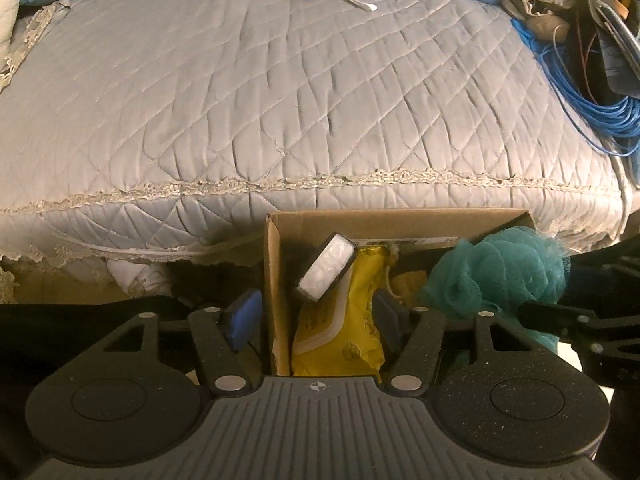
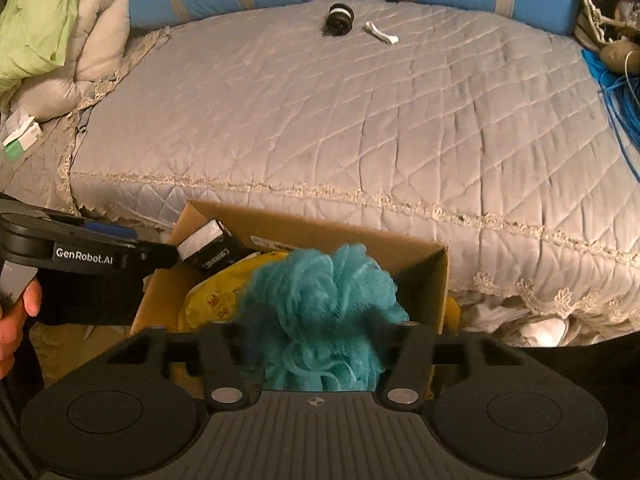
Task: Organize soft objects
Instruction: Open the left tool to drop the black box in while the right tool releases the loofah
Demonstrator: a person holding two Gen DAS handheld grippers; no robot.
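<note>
- Our left gripper point(image 1: 316, 318) hangs over the left end of the cardboard box point(image 1: 276, 280), its jaws parted; the blue pads point(image 1: 244, 316) straddle the box's left wall and press on nothing.
- Just beyond those pads a white block in a black sleeve point(image 1: 328, 266) sits tilted in mid-box, clear of both pads, over the yellow wipes packet point(image 1: 340, 336) that lies in the box.
- Our right gripper point(image 2: 316, 344) hangs above the near right part of the box, jaws spread. The teal mesh bath pouf point(image 2: 320, 308) fills the gap between its fingers; the puff hides the pads, so we cannot tell whether they touch it.
- From the left wrist view the pouf bulges over the box's right side, beside the wipes packet.
- The box stands against the near edge of the grey quilted bed point(image 1: 280, 100).
- Far across the quilt lie a black jar with a white band point(image 2: 340, 18) and, just right of it, a small white stick point(image 2: 382, 33).
- A coil of blue cable point(image 1: 592, 104) lies at the bed's right edge.
</note>
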